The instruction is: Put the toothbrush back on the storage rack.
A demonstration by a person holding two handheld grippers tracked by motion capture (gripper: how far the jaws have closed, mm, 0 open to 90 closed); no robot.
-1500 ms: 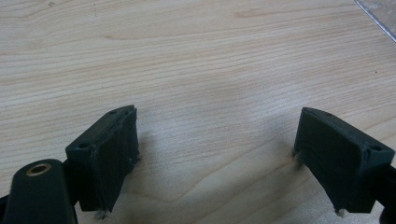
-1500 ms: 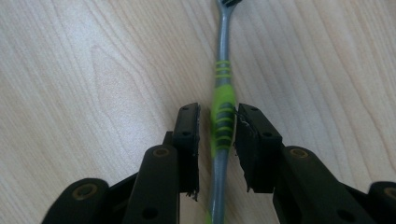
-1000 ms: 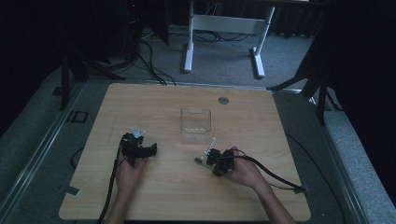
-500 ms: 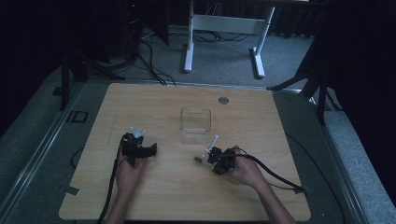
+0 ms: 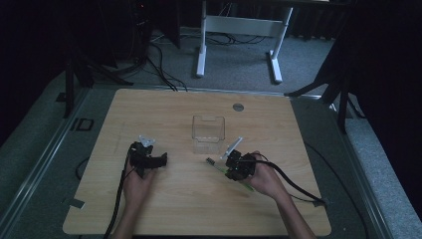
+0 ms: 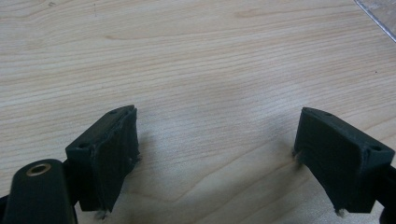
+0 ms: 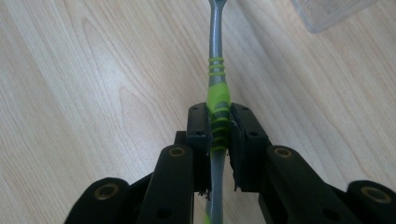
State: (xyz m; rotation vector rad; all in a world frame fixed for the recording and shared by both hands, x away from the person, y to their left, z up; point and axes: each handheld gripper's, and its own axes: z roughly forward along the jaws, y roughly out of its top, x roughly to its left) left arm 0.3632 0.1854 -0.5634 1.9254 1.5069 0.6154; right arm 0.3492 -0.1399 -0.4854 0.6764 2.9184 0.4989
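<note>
Your right gripper (image 7: 219, 133) is clamped on a grey toothbrush (image 7: 215, 70), its black pads pinching the ribbed lime-green grip section, with the slim handle running straight up to the top edge of the right gripper view. In the high view that brush (image 5: 215, 164) sits just right of centre, pointing to the upper left. Directly above it stands a clear, square plastic container (image 5: 208, 133), thin-walled, with nothing visible inside. Your left gripper (image 6: 217, 154) holds its jaws wide apart over bare, pale wood-grain table (image 5: 164, 204), gripping nothing.
</note>
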